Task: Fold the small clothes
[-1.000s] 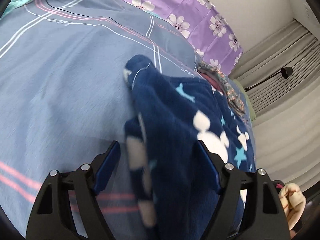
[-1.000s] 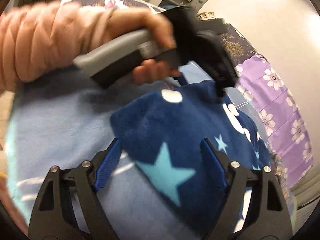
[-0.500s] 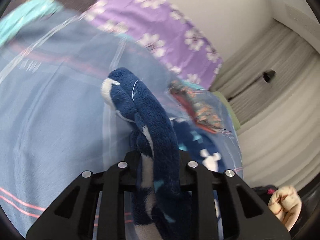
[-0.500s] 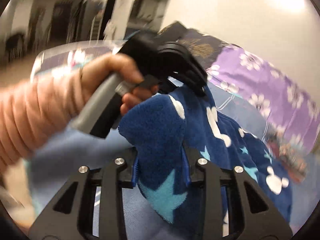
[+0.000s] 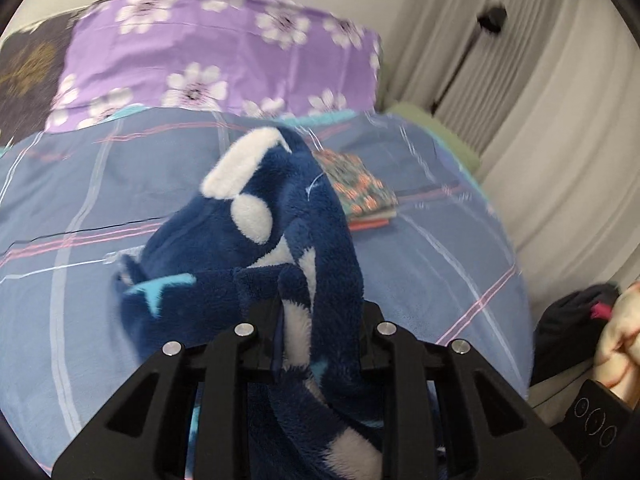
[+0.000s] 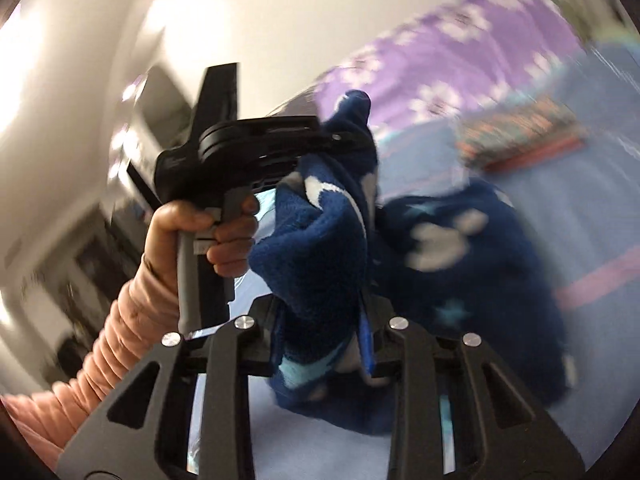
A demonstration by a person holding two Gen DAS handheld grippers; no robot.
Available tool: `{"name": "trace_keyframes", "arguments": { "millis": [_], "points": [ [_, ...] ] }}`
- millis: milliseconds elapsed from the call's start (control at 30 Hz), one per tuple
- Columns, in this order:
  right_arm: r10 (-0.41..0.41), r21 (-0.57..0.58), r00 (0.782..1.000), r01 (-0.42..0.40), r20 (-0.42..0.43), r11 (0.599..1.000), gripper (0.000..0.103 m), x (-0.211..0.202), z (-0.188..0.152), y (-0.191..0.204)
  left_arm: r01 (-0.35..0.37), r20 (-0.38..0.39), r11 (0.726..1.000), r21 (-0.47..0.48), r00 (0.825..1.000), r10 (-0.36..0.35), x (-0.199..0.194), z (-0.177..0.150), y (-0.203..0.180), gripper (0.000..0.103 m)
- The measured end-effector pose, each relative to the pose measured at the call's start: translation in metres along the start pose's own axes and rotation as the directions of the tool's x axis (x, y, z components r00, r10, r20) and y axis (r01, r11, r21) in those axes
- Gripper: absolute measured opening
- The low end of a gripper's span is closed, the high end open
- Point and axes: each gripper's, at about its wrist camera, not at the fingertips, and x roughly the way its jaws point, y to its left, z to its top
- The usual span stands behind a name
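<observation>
Blue checked bedsheet (image 5: 420,264), both tongs clamped on the fleece.
Left gripper (image 5: 320,344) and right gripper (image 6: 320,340) pinch bunched blue garment (image 5: 224,264); thick pile could slip free mid-swing.

Dark blue fleece against pale blue checks

The fleece (image 5: 320,240) in the black gripper (image 5: 320,344) is navy with white blobs and light blue stars. Beyond it the sheet (image 5: 440,264) is soft blue, crossed by white and pink lines. Ahead, a folded cloth (image 5: 360,188) shows orange and green print; the pillow (image 5: 224,56) is purple with white flowers. The sleeve (image 6: 120,328) is pink.
</observation>
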Motion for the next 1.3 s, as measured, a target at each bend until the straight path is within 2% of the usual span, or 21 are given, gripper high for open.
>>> {"name": "trace_keyframes", "arguments": {
  "millis": [67,133,200,300,433,467,567,667,700,733,767,800,867,933,1033,1067,1100,1200,1233,1267,1300],
  "points": [
    [0.010,0.081,1.000,-0.010,-0.005,0.997,0.027,-0.012,-0.003,-0.029,-0.008,-0.036,0.999,0.036,0.999,0.009,0.025,-0.003,-0.017,0.026],
    [0.003,0.159,1.000,0.001,-0.019,0.987,0.027,-0.018,-0.011,-0.057,-0.043,-0.099,0.997,0.060,0.994,0.049,0.059,-0.008,-0.031,0.029],
    [-0.002,0.250,0.999,0.013,-0.041,0.968,0.026,-0.019,-0.022,-0.086,-0.076,-0.168,0.995,0.062,0.982,0.085,0.091,-0.015,-0.037,0.034],
    [0.058,0.388,0.997,-0.035,-0.047,0.921,0.026,-0.017,-0.038,-0.126,-0.072,-0.223,0.996,0.056,0.971,0.083,0.119,-0.019,-0.043,0.039],
    [0.086,0.375,0.995,-0.058,-0.057,0.925,0.027,-0.021,-0.043,-0.131,-0.033,-0.218,0.997,0.071,0.975,0.048,0.120,-0.020,-0.052,0.046],
    [0.080,0.365,0.995,-0.054,-0.059,0.929,0.031,-0.023,-0.044,-0.133,-0.034,-0.219,0.997,0.075,0.974,0.050,0.121,-0.021,-0.053,0.046],
    [0.061,0.337,0.997,-0.041,-0.047,0.941,0.055,-0.028,-0.040,-0.130,-0.020,-0.217,0.998,0.056,0.976,0.032,0.123,-0.021,-0.052,0.047],
    [0.063,0.310,0.997,-0.047,-0.042,0.949,0.064,-0.026,-0.030,-0.122,-0.005,-0.213,0.999,0.043,0.977,0.014,0.124,-0.022,-0.053,0.051],
    [0.043,0.289,0.998,-0.028,-0.047,0.957,0.057,-0.023,-0.027,-0.120,-0.004,-0.210,0.999,0.050,0.978,0.014,0.123,-0.022,-0.055,0.051],
    [0.023,0.279,0.998,-0.006,-0.059,0.960,0.044,-0.022,-0.026,-0.118,-0.006,-0.207,0.998,0.055,0.978,0.018,0.122,-0.021,-0.056,0.051],
    [0.039,0.293,0.998,-0.021,-0.056,0.956,0.033,-0.022,-0.026,-0.119,-0.009,-0.201,0.998,0.058,0.979,0.021,0.120,-0.020,-0.057,0.051],
    [0.050,0.308,0.998,-0.035,-0.042,0.951,0.027,-0.025,-0.028,-0.119,-0.004,-0.188,0.998,0.057,0.982,0.015,0.112,-0.018,-0.058,0.051],
    [0.065,0.305,0.998,-0.057,-0.014,0.951,0.022,-0.037,-0.027,-0.114,0.031,-0.139,0.999,0.043,0.990,-0.025,0.089,-0.012,-0.056,0.052],
    [0.065,0.286,0.998,-0.060,-0.007,0.956,0.021,-0.048,-0.028,-0.107,0.049,-0.051,0.997,0.064,0.998,-0.046,0.053,-0.006,-0.053,0.054],
    [0.014,0.256,0.999,-0.005,-0.031,0.967,0.020,-0.052,-0.030,-0.107,-0.082,0.038,0.969,0.234,0.996,0.075,0.012,-0.010,-0.053,0.054],
    [0.001,0.267,0.999,0.011,-0.045,0.964,0.021,-0.049,-0.033,-0.112,-0.136,0.052,0.945,0.297,0.991,0.127,0.004,-0.016,-0.051,0.051],
    [-0.006,0.284,0.998,0.022,-0.059,0.959,0.022,-0.047,-0.036,-0.118,-0.170,0.047,0.926,0.338,0.985,0.164,0.000,-0.023,-0.047,0.038],
    [-0.015,0.334,0.997,0.040,-0.079,0.942,0.030,-0.045,-0.046,-0.134,-0.150,-0.056,0.916,0.372,0.981,0.183,0.010,-0.048,-0.030,0.022],
    [-0.040,0.314,0.996,0.064,-0.083,0.947,0.033,-0.048,-0.045,-0.132,-0.154,-0.069,0.906,0.395,0.978,0.196,0.018,-0.058,-0.027,0.022],
    [-0.076,0.285,0.993,0.097,-0.086,0.954,0.048,-0.051,-0.043,-0.128,-0.184,-0.055,0.883,0.431,0.972,0.229,0.027,-0.070,-0.027,0.020],
    [-0.123,0.247,0.989,0.139,-0.080,0.959,0.058,-0.054,-0.040,-0.122,-0.203,-0.053,0.873,0.444,0.966,0.251,0.035,-0.074,-0.028,0.019]
  ]
}}
